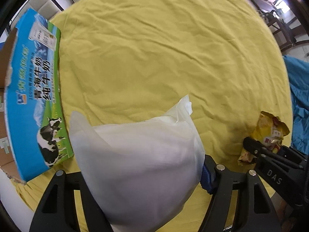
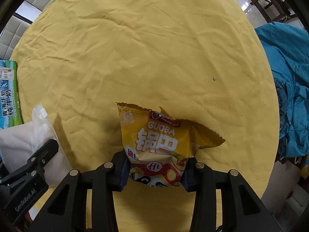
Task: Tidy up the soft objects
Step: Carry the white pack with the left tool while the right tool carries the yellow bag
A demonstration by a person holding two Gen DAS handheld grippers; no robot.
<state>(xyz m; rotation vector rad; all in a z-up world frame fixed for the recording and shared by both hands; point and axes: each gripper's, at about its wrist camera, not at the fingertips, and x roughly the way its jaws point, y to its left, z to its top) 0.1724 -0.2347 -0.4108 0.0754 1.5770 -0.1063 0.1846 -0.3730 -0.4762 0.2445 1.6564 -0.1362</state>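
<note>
Left wrist view
Landmark: the milk carton box (image 1: 36, 96), blue and green with a cow printed on it, lying open at the left edge of the yellow cloth (image 1: 164, 48).
Surface: the cloth is wrinkled and covers a round counter.
Left gripper (image 1: 143, 176): jaws clenched on the white pouch (image 1: 139, 154), which fills the gap between them and bulges upward.
White pouch: just right of the milk carton box, close to its cow-printed end; whether the two touch cannot be told. Its sealed top corner points away from the camera.
Right gripper (image 1: 256, 148): well to the right of the box, black, marked "DAS", jaws grasping the yellow snack bag (image 1: 268, 133).
Blue fabric (image 1: 297, 96): far right of the box, beyond the cloth's edge.

Right wrist view
Right gripper (image 2: 154, 171): jaws closed on the lower part of the yellow snack bag (image 2: 156, 143), one blue pad (image 2: 123, 174) pressed to each side.
Yellow snack bag: printed "GUOBA", top edge torn open, held upright over the yellow cloth (image 2: 135, 48), well right of the milk carton box (image 2: 8, 94).
White pouch (image 2: 29, 141): just below and right of the box, with the left gripper (image 2: 44, 148) on it.
Blue fabric (image 2: 289, 87): bunched at the far right, opposite the box.
Small crumb (image 2: 214, 78): on the cloth, far right of the box.
</note>
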